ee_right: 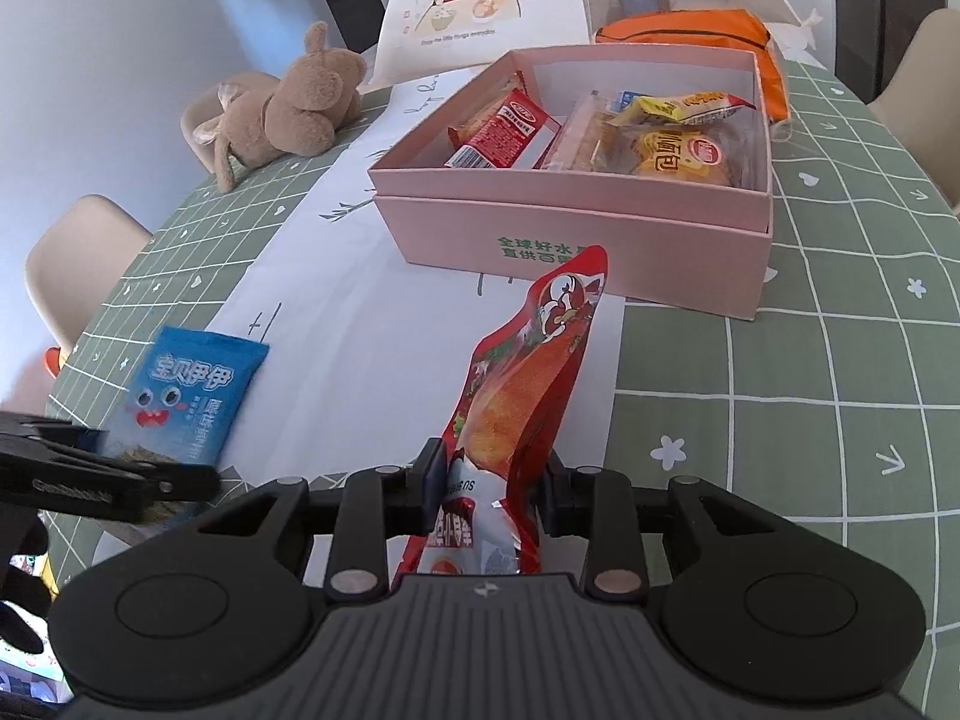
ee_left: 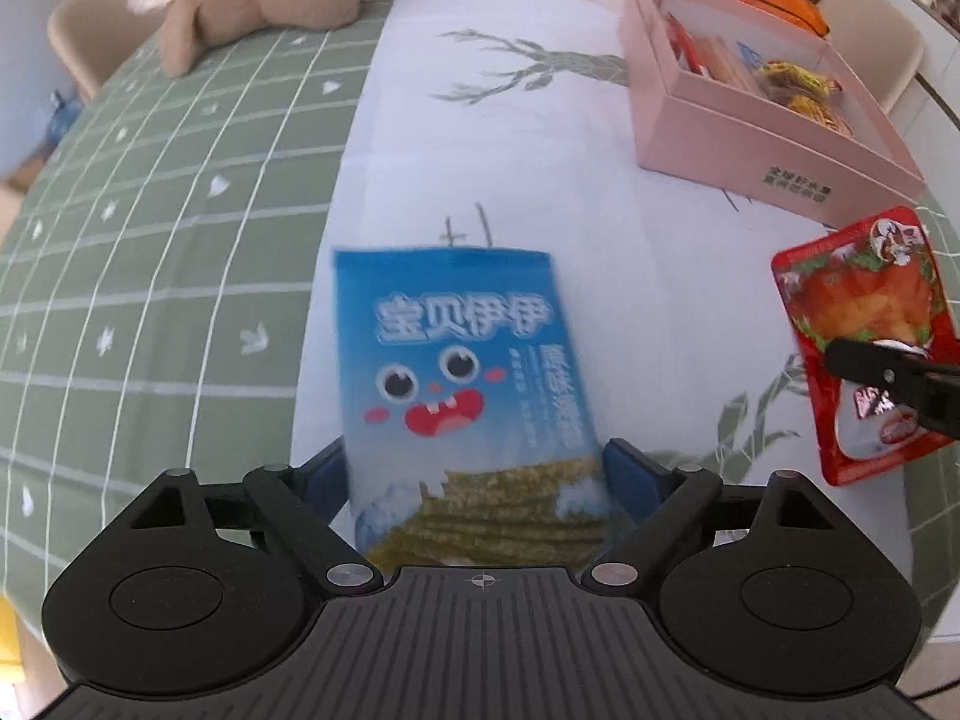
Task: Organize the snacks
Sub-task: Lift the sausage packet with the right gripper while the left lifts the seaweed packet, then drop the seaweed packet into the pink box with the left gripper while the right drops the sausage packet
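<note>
The right gripper (ee_right: 489,480) pinches a red snack packet (ee_right: 528,384) upright before the pink box (ee_right: 576,222) of snacks; a blue packet (ee_right: 192,396) lies left on the table (ee_right: 780,390).

A brown plush toy (ee_right: 288,111) lies at the upper left on the green checked tablecloth (ee_right: 810,372). An orange pouch (ee_right: 690,30) sits upper right, a beige chair (ee_right: 78,264) at left.

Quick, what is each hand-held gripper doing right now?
Left hand-held gripper: open, around the blue snack packet.
Right hand-held gripper: closed on the red snack packet.
</note>
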